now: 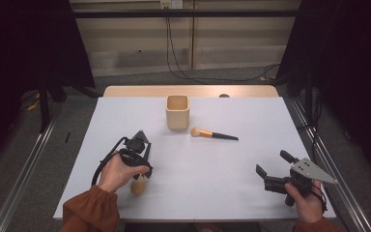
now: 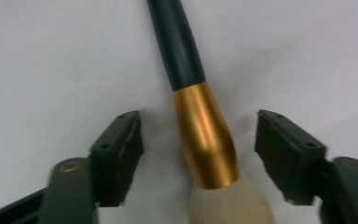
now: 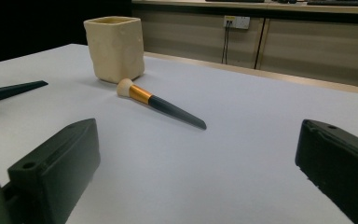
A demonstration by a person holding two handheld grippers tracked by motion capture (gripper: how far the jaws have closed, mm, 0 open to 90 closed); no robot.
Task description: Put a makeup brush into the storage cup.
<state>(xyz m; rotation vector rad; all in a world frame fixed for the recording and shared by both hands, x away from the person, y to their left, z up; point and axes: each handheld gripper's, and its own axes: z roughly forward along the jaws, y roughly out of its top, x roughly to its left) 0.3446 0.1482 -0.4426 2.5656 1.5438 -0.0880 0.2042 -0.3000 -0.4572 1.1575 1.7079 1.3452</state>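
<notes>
1. Your left tool (image 2: pixel 198 154) pointed down over a brush (image 2: pixel 205 140) lying at the near left of the worktop (image 1: pixel 222 164), its jaws half-wide astride the gold collar, not touching.
2. Your right tool (image 1: pixel 270 166) sat near right, jaws wide, holding nothing.
3. A second brush (image 1: pixel 212 135) lay beside the cup (image 1: pixel 178 112).

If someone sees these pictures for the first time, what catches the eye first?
The left gripper straddles a makeup brush with a gold collar, its jaws apart from it. A second brush lies mid-table beside a cream cup, and the right gripper waits open at the near right.
</notes>
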